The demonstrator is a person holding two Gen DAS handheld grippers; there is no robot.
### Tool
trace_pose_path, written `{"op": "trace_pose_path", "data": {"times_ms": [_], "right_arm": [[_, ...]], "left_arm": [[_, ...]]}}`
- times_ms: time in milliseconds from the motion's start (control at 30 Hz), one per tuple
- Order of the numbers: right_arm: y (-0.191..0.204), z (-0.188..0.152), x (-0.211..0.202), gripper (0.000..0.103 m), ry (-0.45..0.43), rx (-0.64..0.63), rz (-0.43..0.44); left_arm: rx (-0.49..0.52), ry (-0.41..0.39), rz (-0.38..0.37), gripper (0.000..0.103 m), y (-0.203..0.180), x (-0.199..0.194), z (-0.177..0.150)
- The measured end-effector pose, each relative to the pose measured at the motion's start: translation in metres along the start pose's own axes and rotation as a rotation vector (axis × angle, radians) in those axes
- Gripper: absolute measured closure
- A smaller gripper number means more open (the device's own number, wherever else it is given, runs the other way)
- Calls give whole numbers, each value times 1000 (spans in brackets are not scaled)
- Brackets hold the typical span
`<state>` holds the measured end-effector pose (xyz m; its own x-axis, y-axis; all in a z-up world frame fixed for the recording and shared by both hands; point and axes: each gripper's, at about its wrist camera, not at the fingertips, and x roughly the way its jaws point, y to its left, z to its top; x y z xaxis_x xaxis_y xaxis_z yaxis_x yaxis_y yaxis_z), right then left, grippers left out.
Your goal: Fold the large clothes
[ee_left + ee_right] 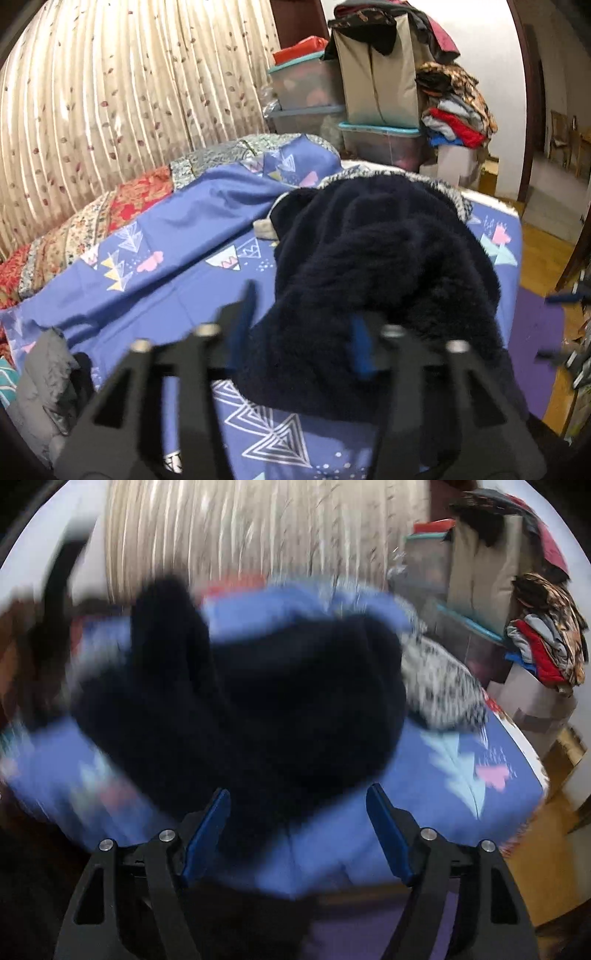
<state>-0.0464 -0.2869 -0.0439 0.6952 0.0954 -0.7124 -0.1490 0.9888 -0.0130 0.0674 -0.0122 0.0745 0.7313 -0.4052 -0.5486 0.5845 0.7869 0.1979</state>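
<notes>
Navy fleece garment (pixel 384 266) bunched on bed.

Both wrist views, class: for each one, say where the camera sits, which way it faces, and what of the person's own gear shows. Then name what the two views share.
Left wrist view: sits on the left tool, facing down across the bed at the dark fleece garment; its black arms and blue pads show, no hand.
Right wrist view: sits on the right tool, blurred, facing the same garment; open blue pads show.
Shared: garment, blue sheet, striped curtain, storage boxes.
</notes>
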Motion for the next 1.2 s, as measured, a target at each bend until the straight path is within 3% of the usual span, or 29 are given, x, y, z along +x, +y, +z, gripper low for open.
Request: {"op": "trace_pose_path", "data": {"times_ms": [67,100,133,200,300,333,367,400,500,600,667,767,867,1000,1067,1100,1200], "right_arm": [[-7,-11,18,10,45,96,108],[-14,-14,25,9,47,192,204],[-20,-15,33,10,52,287,298],[-19,-13,53,9,86,372,388],[-11,-3,70,11,94,324,395],[-10,0,72,19,99,335,406],[-10,9,77,56,111,374,448],[-16,25,77,63,87,405,475],[-14,82,33,65,-89,351,527],[-15,157,-44,65,-345,283,611],[-15,194,-86,65,-469,243,638],[-8,248,-152,66,-645,173,725],[9,287,-193,65,-743,132,775],[23,338,-183,64,-688,178,842],[47,359,-156,57,-608,170,835],[62,369,-129,53,-527,152,823],[102,361,-44,40,-306,124,724]], "left_arm": [[4,18,-6,48,-3,6,-4],[8,19,-12,57,-4,6,-5],[18,23,-28,87,-7,7,-7],[9,26,-23,92,-6,5,-8],[-59,15,-11,92,6,-5,-9],[-86,8,-10,93,11,-10,-9],[-105,-2,-10,93,15,-15,-8],[-139,-27,-14,93,23,-25,-7],[-231,-114,-34,94,50,-58,3],[-347,-252,-14,95,90,-109,20],[-432,-351,5,96,121,-152,32],[-464,-479,46,96,148,-210,46],[-420,-609,135,96,153,-278,54],[-359,-640,310,96,150,-327,56],[-376,-579,390,96,157,-327,47],[-394,-543,413,96,163,-321,41],[-491,-329,467,96,193,-268,4]]}}
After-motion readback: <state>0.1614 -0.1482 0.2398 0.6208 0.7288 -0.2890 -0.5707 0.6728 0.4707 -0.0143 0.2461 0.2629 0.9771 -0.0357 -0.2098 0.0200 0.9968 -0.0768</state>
